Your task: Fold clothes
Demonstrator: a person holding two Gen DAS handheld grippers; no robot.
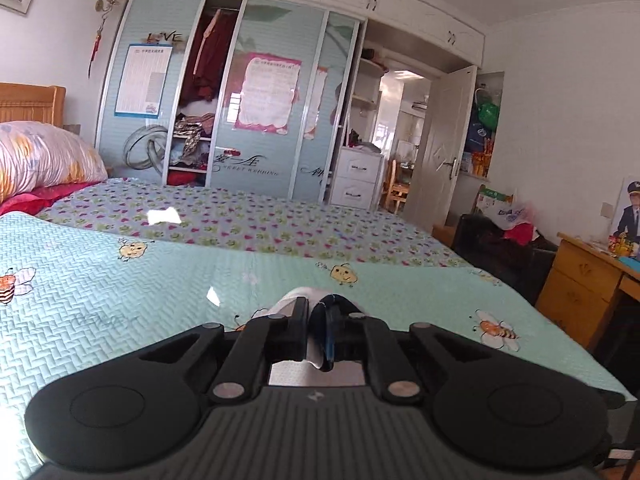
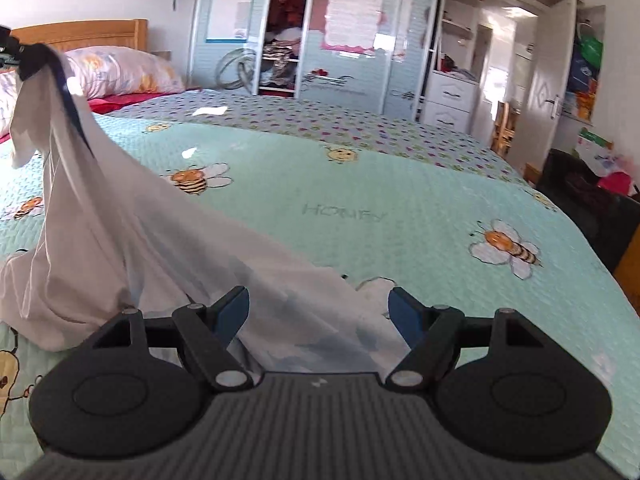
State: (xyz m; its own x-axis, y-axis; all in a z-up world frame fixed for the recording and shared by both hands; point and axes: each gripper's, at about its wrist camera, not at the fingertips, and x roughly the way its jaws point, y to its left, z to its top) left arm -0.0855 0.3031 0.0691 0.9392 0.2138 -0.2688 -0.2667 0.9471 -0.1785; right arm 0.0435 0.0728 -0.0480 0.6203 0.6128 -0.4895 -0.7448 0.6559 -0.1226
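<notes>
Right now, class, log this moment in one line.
left hand-held gripper: shut on white shirt, lifted | right hand-held gripper: open over shirt hem | bed: shirt partly resting

Ahead of the tongs lies a bed (image 1: pixel 120 300) under a mint bee-print quilt; beyond it, a sliding-door wardrobe (image 1: pixel 224 92) — one panel open. Right: an open white door (image 1: pixel 444 140), a wooden desk (image 1: pixel 580 284).
</notes>
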